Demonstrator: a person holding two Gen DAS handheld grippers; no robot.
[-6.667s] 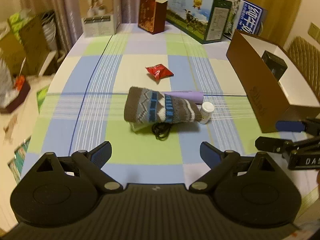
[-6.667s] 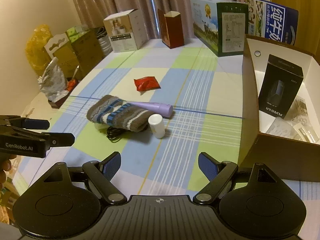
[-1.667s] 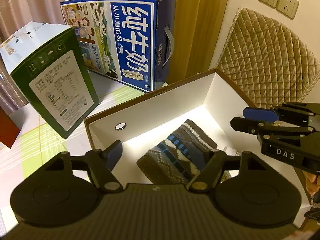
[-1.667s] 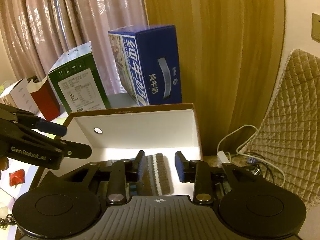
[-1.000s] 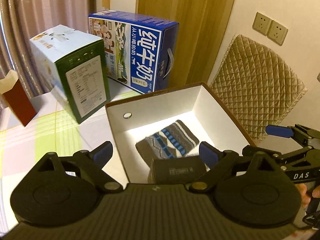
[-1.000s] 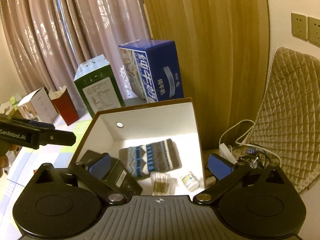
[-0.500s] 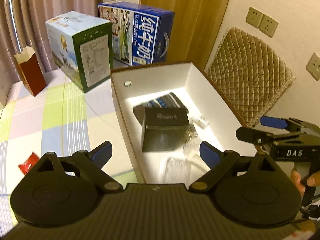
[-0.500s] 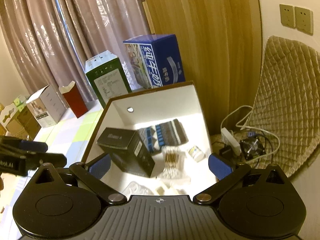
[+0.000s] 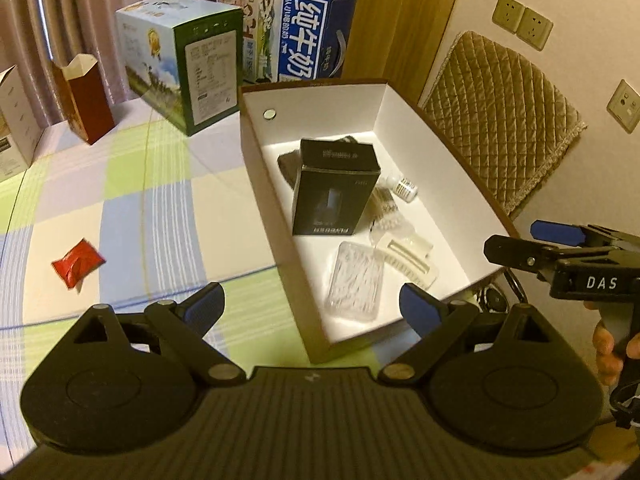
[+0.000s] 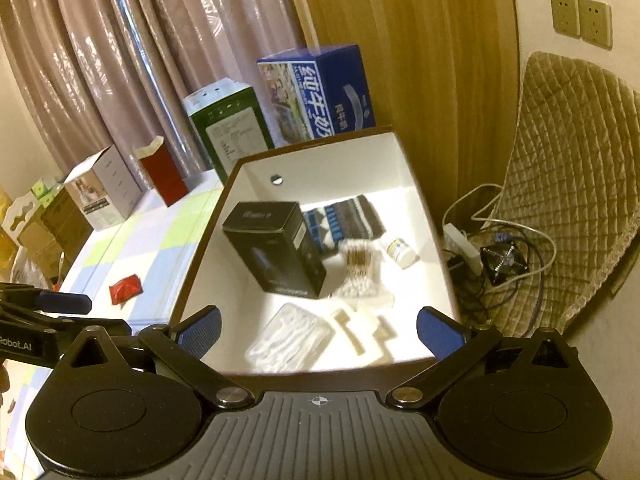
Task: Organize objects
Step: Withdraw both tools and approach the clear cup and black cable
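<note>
The knitted pouch (image 10: pixel 344 220) lies at the far end of the open box (image 10: pixel 416 200), tucked behind the black carton (image 10: pixel 276 248) to leave room. Out on the counter (image 9: pixel 168 208), a red packet (image 9: pixel 78 266) waits. Both claws, left (image 9: pixel 312 306) and right (image 10: pixel 318 330), hover above, spread and empty.

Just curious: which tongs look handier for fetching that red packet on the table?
Probably the left tongs: open, empty, nearer the small red foil packet. The right tongs, also open, hover over the box.
</note>
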